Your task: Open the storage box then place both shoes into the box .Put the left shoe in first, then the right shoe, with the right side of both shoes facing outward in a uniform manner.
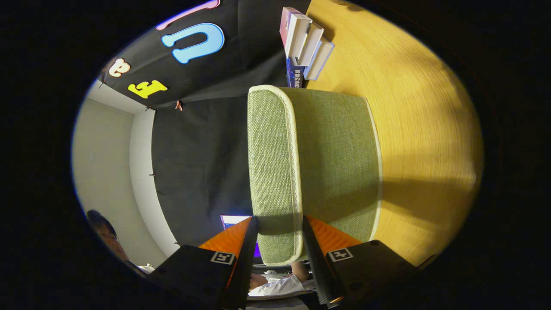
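The view is rolled on its side. A green woven storage box (340, 163) with pale piping stands on the wooden table (422, 129). Its lid (273, 163) is a narrower green panel with a white rim on the side of the box away from the table. My gripper (280, 224) straddles the near end of that lid, one finger on each face, and both look pressed against it. The lid seems to lie against the box body; I cannot tell whether any gap has opened.
Several books (306, 43) stand in a row on the table beyond the box. A person (107, 234) stands by the pale wall, and a white sleeve (275, 287) and a lit screen (232, 220) sit behind the fingers.
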